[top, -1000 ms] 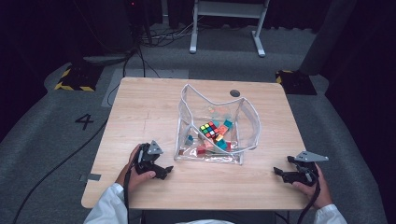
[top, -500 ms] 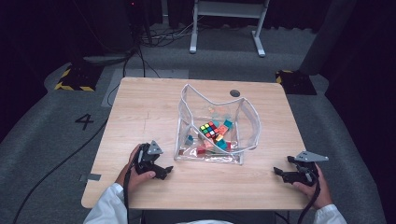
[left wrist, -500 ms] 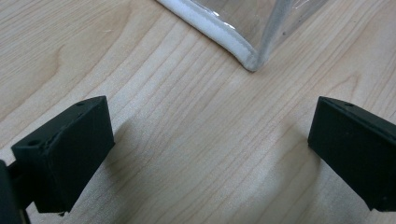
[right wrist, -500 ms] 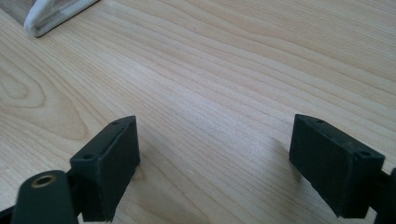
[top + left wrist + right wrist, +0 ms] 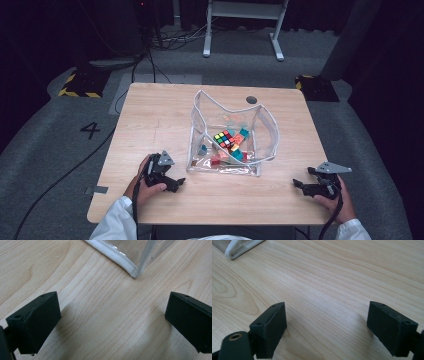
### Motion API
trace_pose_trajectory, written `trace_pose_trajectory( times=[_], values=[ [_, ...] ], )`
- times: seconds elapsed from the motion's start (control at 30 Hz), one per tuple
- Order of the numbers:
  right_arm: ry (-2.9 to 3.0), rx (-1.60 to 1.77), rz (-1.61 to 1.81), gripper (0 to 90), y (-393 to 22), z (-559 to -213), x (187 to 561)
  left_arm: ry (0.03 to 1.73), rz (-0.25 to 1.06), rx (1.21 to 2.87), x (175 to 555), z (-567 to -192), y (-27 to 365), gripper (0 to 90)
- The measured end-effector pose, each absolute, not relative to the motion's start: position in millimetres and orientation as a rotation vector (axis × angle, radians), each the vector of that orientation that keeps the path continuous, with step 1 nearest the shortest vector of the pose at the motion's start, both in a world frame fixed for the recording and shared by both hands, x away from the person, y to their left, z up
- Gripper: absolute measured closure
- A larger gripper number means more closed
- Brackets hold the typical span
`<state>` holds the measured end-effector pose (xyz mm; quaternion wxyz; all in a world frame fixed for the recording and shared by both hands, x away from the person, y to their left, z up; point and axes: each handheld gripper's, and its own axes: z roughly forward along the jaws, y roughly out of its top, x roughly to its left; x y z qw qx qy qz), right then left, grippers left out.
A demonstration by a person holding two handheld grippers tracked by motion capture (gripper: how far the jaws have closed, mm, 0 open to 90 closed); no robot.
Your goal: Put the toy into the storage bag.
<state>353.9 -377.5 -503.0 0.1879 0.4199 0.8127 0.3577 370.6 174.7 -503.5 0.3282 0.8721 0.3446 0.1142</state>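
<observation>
While my left gripper (image 5: 175, 183) and right gripper (image 5: 300, 186) gape empty near the table's (image 5: 150, 120) front edge, the clear white-trimmed plastic pouch (image 5: 260, 125) mid-table holds a multicoloured puzzle cube (image 5: 224, 139) and seemingly small blocks (image 5: 235, 150).

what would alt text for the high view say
A clear plastic bag with white trim stands open on a wooden table, holding a colourful puzzle cube and small toy blocks. A person's hands rest on the near edge, the left gripper and right gripper each to one side of the bag, touching nothing.
</observation>
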Motion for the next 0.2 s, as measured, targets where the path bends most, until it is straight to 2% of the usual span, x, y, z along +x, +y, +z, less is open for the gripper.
trace_pose_trajectory(
  times=[0.2],
  values=[
    [2.287,1.182,1.007,16.1,-377.4,-503.0,353.9,0.9,0.304,2.285,370.7,-503.3,174.8,0.2]
  ],
)
